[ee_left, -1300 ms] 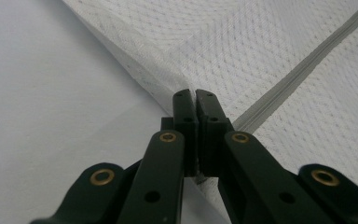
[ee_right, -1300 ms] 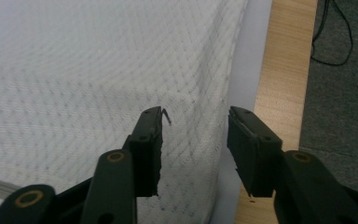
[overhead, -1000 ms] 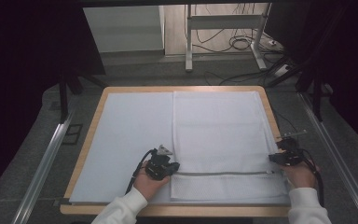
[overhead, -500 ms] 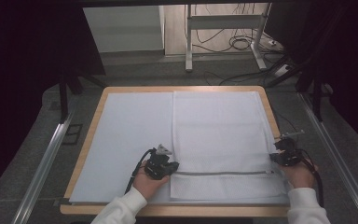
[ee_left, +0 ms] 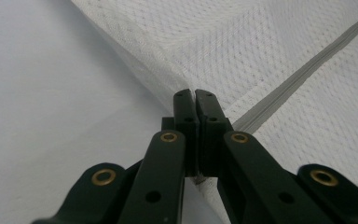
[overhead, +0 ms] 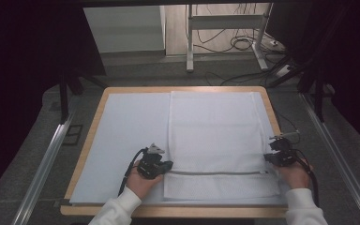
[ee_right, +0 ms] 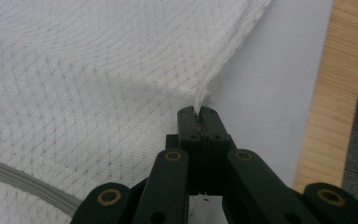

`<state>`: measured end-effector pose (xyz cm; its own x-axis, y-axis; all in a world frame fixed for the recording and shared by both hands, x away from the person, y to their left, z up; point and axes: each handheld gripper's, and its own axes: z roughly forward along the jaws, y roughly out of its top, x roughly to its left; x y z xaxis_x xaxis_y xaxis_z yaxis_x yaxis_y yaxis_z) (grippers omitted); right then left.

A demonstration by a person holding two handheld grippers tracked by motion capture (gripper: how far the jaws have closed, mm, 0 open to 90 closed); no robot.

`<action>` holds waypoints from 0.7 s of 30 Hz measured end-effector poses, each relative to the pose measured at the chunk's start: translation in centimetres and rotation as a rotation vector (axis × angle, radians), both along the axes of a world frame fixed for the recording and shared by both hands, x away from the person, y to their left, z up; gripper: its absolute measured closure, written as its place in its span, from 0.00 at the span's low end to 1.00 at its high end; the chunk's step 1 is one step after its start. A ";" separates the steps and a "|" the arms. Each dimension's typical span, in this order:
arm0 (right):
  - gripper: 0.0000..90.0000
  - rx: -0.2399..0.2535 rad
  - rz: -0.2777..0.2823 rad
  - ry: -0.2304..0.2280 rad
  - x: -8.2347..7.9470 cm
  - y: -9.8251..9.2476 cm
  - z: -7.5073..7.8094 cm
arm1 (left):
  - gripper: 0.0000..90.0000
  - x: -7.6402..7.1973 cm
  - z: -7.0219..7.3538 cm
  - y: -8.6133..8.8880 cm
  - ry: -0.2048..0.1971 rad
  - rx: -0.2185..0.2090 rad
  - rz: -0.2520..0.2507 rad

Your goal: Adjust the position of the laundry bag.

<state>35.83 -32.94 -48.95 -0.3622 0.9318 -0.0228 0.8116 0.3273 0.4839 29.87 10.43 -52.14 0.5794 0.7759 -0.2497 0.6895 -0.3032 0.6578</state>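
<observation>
Grippers clamped — we pinch the white mesh bag (overhead: 215, 136) at its left edge with the left gripper (overhead: 161, 166) and its right edge with the right gripper (overhead: 274, 157); it lies flat on the table (overhead: 89, 136).

1 white mesh cloth (overhead: 215, 136), 1 grey zip strip (overhead: 215, 173), 2 grippers: left (overhead: 168, 165), right (overhead: 268, 158), 1 table (overhead: 93, 122).

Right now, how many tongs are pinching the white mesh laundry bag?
2. The left tongs are shut on the left edge of the white mesh laundry bag, near its grey zipper; the right tongs are shut on its right edge.
</observation>
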 end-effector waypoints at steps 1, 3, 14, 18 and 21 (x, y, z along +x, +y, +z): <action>0.98 0.000 0.000 0.000 0.0 0.0 0.0 | 0.99 0.0 0.1 0.2 0.002 -0.001 0.001; 0.98 -0.001 0.007 -0.004 -0.1 0.4 0.1 | 0.99 0.0 0.1 0.6 0.002 -0.003 0.002; 0.98 0.038 0.054 -0.003 -0.3 2.4 0.0 | 0.99 -0.4 0.5 3.0 0.010 -0.017 0.029; 0.98 0.042 0.064 -0.007 -0.3 2.7 0.0 | 0.99 -0.4 0.4 3.5 0.017 -0.021 0.026; 0.98 0.038 0.081 -0.008 -0.4 3.2 0.0 | 0.99 -0.4 0.6 3.8 0.011 -0.020 0.030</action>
